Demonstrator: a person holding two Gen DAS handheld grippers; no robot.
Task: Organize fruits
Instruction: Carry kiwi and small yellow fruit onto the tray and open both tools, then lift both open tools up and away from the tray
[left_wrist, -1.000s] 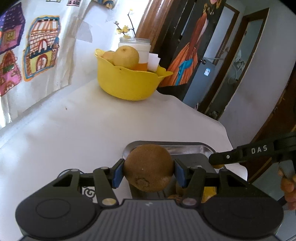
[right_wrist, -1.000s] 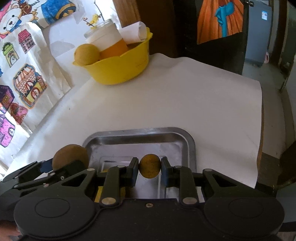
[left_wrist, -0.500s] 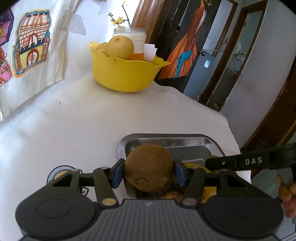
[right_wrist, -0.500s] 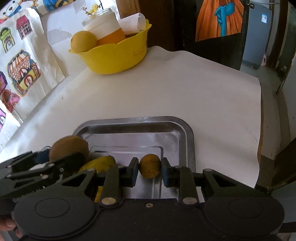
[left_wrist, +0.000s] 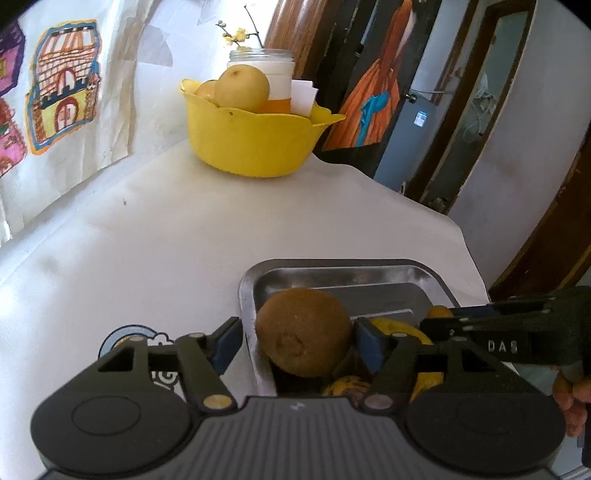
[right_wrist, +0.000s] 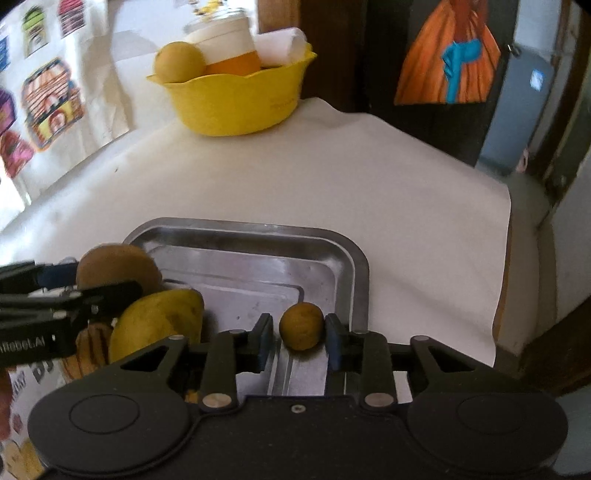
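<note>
Left wrist view first: the left gripper (left_wrist: 299, 341) has its fingers (left_wrist: 227, 341) spread, with a gap showing on the left side of the brown kiwi (left_wrist: 303, 331). The right pad looks to be touching or just beside the fruit. My read is the grip is let go, with the kiwi sitting at the near left corner of the steel tray (left_wrist: 332, 271); whether it rests on the tray floor or on the fruit under it, I cannot tell. Just beside it, a yellow mango (left_wrist: 400, 328) lies in the tray. Across the white table (left_wrist: 166, 236), at the far edge, stands the yellow bowl (left_wrist: 251, 144) with a pear (left_wrist: 242, 88) and a jar (left_wrist: 275, 79) in it.

Now the right wrist view: the right gripper (right_wrist: 298, 334) brackets a small round yellow fruit (right_wrist: 301, 326) over the tray (right_wrist: 354, 258), near its right rim. There's a sliver of daylight at the left pad and the right pad is about touching, so this one looks slackened too, with the fruit set on the tray floor. The kiwi (right_wrist: 114, 266) and mango (right_wrist: 155, 323) show at the left, beside the left gripper (right_wrist: 55, 295).

The step, as I judge it: both fruits being released into the tray. Next move calls for drawing each gripper straight back and up without nudging the round fruit, which could easily roll.
</note>
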